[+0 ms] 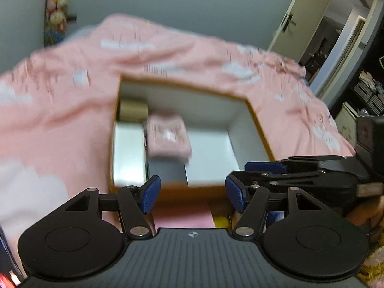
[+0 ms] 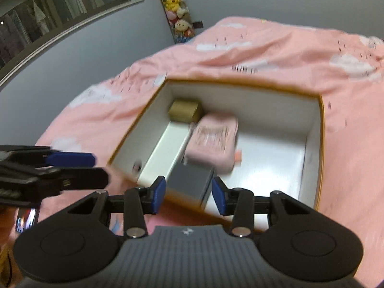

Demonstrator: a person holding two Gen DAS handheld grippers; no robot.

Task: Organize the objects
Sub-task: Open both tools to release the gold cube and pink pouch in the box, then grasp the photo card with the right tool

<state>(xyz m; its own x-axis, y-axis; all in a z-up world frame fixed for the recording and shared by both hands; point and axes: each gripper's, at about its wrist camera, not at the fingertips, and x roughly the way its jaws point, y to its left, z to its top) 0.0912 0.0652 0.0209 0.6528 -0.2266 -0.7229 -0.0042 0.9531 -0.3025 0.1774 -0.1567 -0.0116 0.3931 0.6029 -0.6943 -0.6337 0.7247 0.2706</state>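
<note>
Pink pouch inside box; both tools empty, apart.

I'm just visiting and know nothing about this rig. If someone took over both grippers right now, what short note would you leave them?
Left gripper: open, empty.
Right gripper: open, empty.
Box sits open on the pink bedspread.
Already in the box: pink pouch, gold box, grey box, white box.
Left to do: unclear. Something yellow shows behind the left gripper, too blurred to identify.
</note>
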